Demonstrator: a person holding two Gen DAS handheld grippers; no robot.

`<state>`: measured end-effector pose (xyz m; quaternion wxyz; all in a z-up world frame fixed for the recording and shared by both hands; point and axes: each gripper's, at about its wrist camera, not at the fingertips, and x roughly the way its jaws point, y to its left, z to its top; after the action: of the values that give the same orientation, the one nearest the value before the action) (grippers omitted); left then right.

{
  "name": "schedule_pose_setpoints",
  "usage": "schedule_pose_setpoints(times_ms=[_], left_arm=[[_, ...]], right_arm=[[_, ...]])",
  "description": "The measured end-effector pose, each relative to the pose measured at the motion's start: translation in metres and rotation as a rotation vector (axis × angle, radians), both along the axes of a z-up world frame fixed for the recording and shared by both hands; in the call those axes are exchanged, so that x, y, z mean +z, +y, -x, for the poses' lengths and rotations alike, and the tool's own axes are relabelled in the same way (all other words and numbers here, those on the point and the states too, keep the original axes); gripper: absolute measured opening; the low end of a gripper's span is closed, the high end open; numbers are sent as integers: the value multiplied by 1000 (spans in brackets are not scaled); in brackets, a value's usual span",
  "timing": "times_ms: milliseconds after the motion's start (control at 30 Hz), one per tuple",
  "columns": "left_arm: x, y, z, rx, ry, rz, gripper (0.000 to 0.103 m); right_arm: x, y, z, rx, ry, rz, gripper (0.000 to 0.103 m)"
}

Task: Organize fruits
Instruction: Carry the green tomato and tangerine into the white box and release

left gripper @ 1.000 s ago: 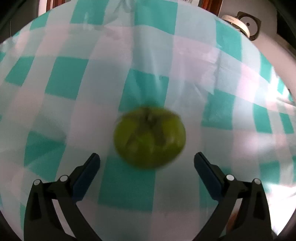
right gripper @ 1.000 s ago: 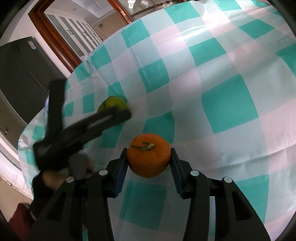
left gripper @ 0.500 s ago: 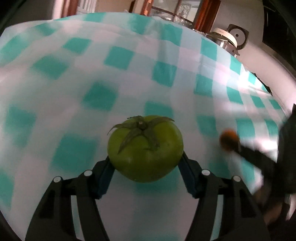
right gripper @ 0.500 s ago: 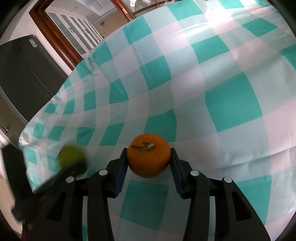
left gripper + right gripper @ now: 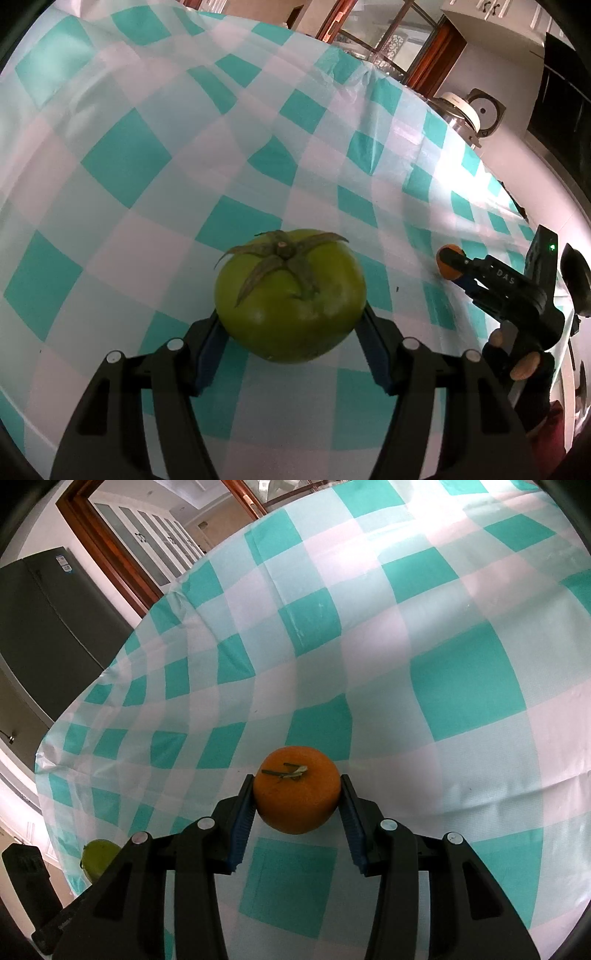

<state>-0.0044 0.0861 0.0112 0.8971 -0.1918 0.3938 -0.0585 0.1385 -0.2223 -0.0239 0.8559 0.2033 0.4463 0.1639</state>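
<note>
My left gripper (image 5: 291, 321) is shut on a green tomato (image 5: 290, 294) with a dried calyx on top and holds it above the checked cloth. My right gripper (image 5: 297, 797) is shut on an orange (image 5: 297, 789) with a short stem. In the left wrist view the right gripper (image 5: 454, 267) shows at the far right with the orange (image 5: 447, 267) in it. In the right wrist view the green tomato (image 5: 99, 856) shows small at the lower left, partly hidden by my own finger.
A teal-and-white checked tablecloth (image 5: 147, 155) covers the table; it also fills the right wrist view (image 5: 461, 672). A dark fridge (image 5: 48, 620) and a wooden door frame (image 5: 110, 542) stand beyond the table's edge. A round appliance (image 5: 469, 110) sits behind the far edge.
My left gripper closed on the green tomato, lifted it and swung away to the left of the right gripper. The right gripper kept its hold on the orange and hardly moved.
</note>
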Motion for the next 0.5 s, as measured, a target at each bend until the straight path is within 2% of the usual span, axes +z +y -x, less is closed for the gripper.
schedule_pose_setpoints(times_ms=[167,267,333,400,500], left_arm=[[1,0,0,1,-2,8,65],[6,5,9,-11,-6,32,65],[14,9,37,-13,-31,27,65],[20,11,65,-16,-52,-14,65],[20,24,112,-6,-52,-46,65]], right_arm=[[2,0,3,-17,-3,12,45],[8,2,24,-64,24,53,45],[19,17,60,-28,0,49,45],[34,32,102,14,-30,54,45],[45,54,153,69,-56,35,45]])
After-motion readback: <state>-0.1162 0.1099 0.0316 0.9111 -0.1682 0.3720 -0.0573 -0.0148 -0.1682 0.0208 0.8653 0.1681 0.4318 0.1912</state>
